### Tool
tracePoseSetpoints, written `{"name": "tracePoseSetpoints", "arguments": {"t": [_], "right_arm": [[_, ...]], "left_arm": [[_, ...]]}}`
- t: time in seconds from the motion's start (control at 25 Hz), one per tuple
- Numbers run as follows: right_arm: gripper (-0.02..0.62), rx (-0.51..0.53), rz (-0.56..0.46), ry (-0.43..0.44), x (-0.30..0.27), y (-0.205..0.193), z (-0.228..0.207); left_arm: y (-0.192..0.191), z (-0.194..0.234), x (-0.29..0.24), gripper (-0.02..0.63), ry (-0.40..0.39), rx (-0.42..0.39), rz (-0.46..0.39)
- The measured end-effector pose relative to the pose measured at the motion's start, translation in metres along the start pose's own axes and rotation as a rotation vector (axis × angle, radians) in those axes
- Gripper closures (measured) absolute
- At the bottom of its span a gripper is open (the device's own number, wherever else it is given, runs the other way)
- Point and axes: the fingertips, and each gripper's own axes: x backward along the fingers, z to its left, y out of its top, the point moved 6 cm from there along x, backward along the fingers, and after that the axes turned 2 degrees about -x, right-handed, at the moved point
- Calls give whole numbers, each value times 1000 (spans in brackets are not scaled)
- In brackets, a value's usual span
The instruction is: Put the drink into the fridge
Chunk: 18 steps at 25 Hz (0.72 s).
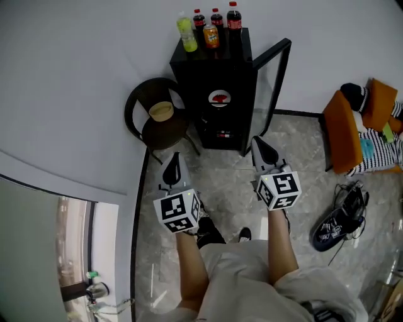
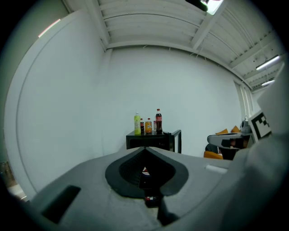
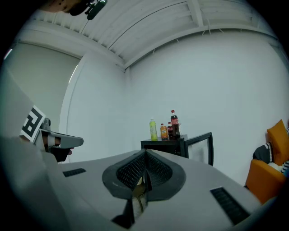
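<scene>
**Both grippers shut and empty, drinks waiting on top of the fridge**

Here we are, looking across the room at the little black fridge (image 1: 217,88) standing against the white wall. Its glass door (image 1: 272,94) hangs wide open, swung out to the right in the head view. The drinks are all lined up on the fridge's top, none inside. There's a yellow-green bottle (image 1: 187,34) at the left end, an orange bottle (image 1: 211,36) just beside it, and three dark cola bottles (image 1: 233,17) with red caps behind and to the right.

The person stands on the marble floor (image 1: 227,195), well short of the fridge, with both tools held out in front and pointing at it. The left gripper (image 2: 145,150) has its jaws together, tips meeting, with nothing caught between them; only the fridge front shows through the gap behind the tips. The right gripper (image 3: 145,153) is the same: jaws pressed together, carrying nothing. Neither one touches a bottle.

Left of the fridge sits a round black chair (image 1: 140,104) with a beige round object (image 1: 161,111) on its seat. Over on the right is an orange seat (image 1: 343,129) with a person in striped clothing (image 1: 378,151) on it, and a dark bag (image 1: 337,223) lies on the floor near them.
</scene>
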Motion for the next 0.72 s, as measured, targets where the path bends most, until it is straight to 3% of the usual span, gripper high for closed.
{"name": "tracePoseSetpoints", "arguments": {"t": [0.44,0.72], "right_arm": [[589,13,-2,-106,-134,10,13],[589,21,-13,-198,-205,11,35]], "left_arm": [[11,71,-126,597,-149,30,-9],[16,128,-186,597,-230,-42,5]]}}
